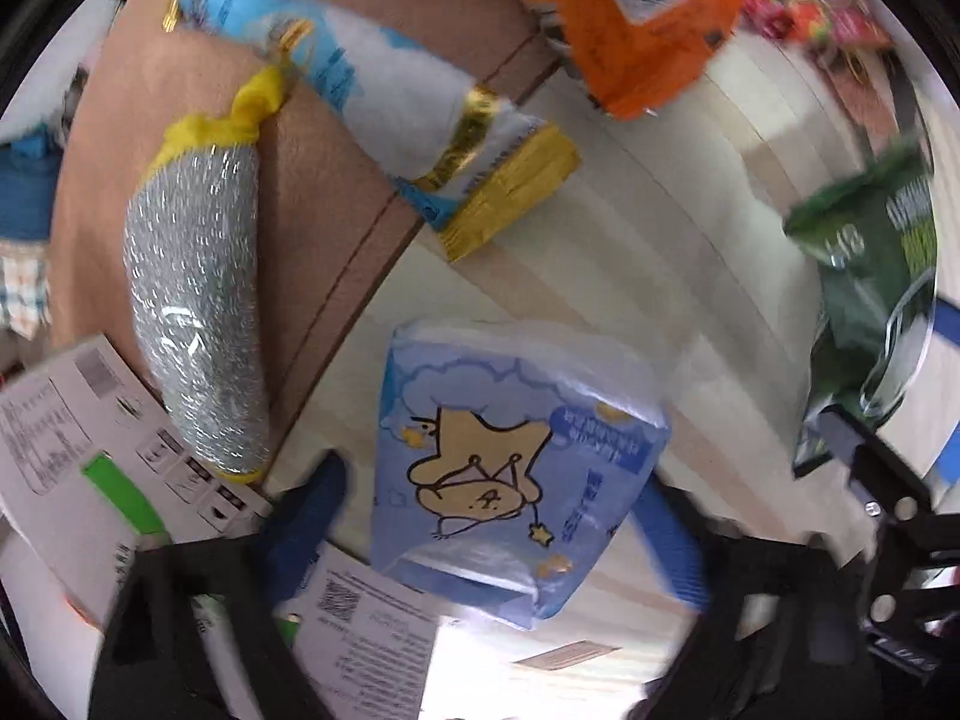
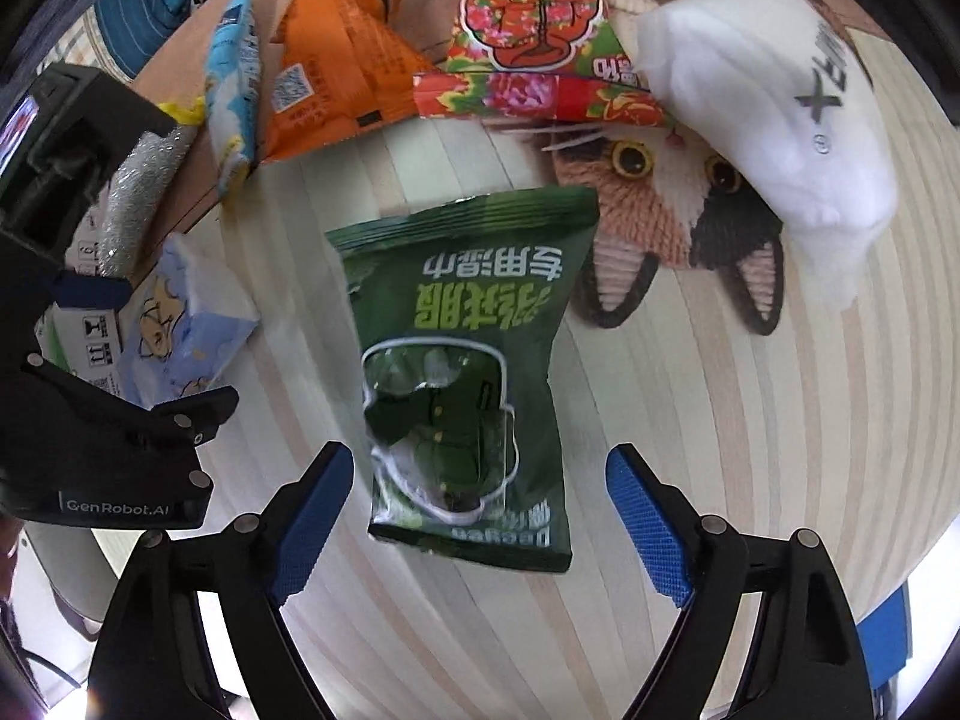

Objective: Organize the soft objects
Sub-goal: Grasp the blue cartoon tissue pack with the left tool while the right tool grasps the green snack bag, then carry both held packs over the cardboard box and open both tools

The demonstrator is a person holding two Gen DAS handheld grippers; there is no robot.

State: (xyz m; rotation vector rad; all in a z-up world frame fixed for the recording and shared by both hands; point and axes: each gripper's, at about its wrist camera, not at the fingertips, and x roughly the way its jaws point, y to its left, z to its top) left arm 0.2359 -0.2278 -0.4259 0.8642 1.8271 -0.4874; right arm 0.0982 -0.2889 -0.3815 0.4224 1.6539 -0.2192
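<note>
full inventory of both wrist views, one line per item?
tissue pack: 1, light blue, between left gripper fingers
wet-wipe pouch: 1, green, ahead of right gripper
scouring pad: 1, silver with yellow ends, on brown board
orange pouch: 1, far edge
floral pack: 1, red, far edge
white sock: 1, over cat mat
cat mat: 1, tan and black
left gripper: blue pads, open
right gripper: blue pads, open
</note>
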